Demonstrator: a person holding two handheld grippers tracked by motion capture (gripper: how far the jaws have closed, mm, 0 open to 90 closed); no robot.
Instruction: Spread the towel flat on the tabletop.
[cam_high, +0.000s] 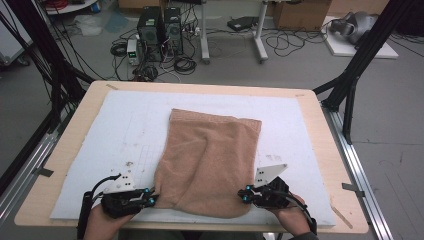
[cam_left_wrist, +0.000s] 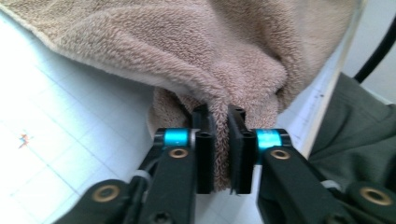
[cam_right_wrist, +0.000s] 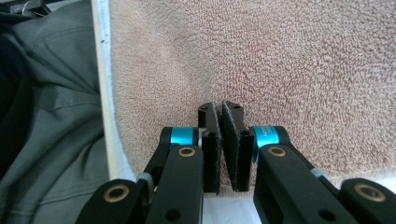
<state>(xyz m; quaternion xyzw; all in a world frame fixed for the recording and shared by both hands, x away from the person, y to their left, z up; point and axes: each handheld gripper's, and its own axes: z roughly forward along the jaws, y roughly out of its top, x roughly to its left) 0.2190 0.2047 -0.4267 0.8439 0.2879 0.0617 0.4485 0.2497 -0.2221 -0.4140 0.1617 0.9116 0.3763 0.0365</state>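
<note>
The left claw (cam_left_wrist: 221, 135) is clenched on a bunched fold of the tan towel (cam_high: 210, 160), the pile squeezed between its black jaws in the left gripper view; in the high view it (cam_high: 152, 199) bites the near corner at about 7 o'clock of the cloth. The right claw (cam_right_wrist: 220, 140) has its jaws pressed nearly together. It seems to pinch a thin edge of the towel (cam_right_wrist: 280, 70), though the layer between the pads is hard to make out. In the high view it (cam_high: 244, 195) sits at the cloth's 5 o'clock corner. Holding both near corners at once probably serves to lift that edge evenly and carry it toward 12 o'clock for a fold. The towel lies rumpled at the middle of the white mat (cam_high: 125, 125) covering the bench (cam_high: 70, 135), its far hem toward 12 o'clock.
</note>
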